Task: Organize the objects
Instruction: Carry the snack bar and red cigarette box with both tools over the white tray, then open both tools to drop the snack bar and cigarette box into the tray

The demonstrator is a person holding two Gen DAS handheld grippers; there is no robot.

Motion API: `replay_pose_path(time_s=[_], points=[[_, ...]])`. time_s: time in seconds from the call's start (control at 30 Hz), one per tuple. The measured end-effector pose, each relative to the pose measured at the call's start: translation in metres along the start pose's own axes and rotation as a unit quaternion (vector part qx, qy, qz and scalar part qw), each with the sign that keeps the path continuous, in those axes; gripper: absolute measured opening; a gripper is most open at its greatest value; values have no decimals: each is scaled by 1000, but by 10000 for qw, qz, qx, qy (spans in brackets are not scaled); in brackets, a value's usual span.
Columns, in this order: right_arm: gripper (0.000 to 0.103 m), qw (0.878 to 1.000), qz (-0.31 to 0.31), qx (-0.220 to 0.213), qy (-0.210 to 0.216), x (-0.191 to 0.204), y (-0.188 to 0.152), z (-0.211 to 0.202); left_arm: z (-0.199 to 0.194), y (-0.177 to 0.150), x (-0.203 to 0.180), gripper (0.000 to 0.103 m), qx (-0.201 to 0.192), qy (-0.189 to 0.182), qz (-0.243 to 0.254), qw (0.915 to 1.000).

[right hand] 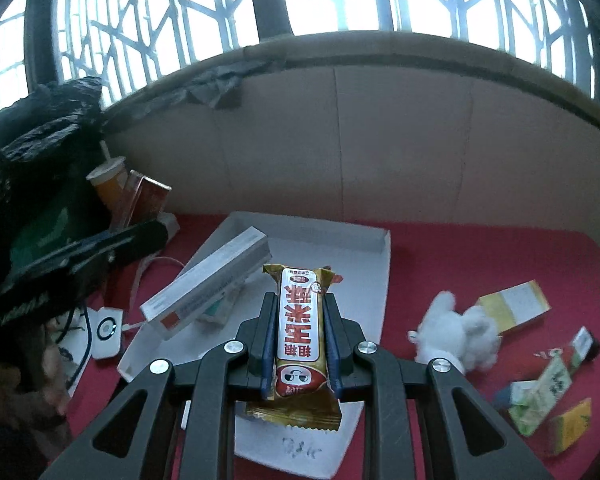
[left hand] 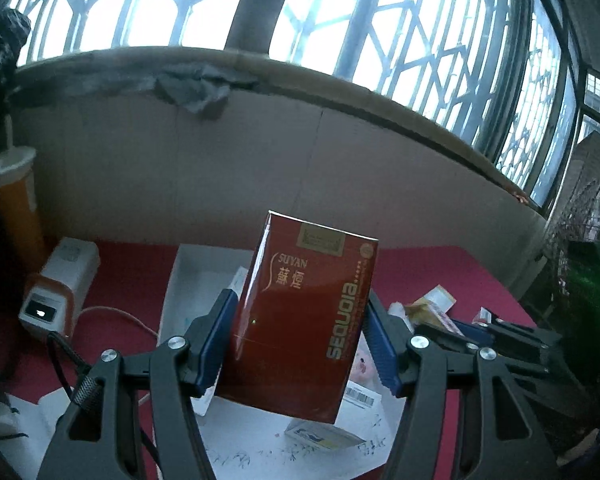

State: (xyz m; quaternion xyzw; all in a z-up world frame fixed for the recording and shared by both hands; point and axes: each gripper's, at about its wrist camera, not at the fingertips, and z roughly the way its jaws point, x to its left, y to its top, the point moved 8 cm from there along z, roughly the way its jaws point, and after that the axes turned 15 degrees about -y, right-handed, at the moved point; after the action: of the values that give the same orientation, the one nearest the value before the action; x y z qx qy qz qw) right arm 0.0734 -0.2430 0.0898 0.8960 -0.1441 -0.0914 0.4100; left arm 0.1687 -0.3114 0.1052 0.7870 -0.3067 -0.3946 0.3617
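A red cigarette pack [left hand: 300,316] is clamped upright between the left gripper [left hand: 298,340] jaws. A snack bar [right hand: 300,328] is pinched lengthwise between the right gripper [right hand: 300,332] jaws, above the white tray [right hand: 384,264], presumably for sorted placement.

Dim, backlit by glaring windows [left hand: 204,4]

A red cigarette pack [left hand: 300,316] stands upright, raised over the white tray [right hand: 332,236]. A gold snack bar [right hand: 300,336] lies lengthwise above that tray, where a long grey box [right hand: 208,284] rests.
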Motion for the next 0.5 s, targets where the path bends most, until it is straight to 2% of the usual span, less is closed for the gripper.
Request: replay_pose_path(time_s=[0.4,0.5], points=[[23,9982,152,569,-78,8,-3,86,26,-25,32,61,322,267,-325,9986],[24,9980,140,613,-33,15,-5,96,24,-26,34,66,313,401,-282,9983]])
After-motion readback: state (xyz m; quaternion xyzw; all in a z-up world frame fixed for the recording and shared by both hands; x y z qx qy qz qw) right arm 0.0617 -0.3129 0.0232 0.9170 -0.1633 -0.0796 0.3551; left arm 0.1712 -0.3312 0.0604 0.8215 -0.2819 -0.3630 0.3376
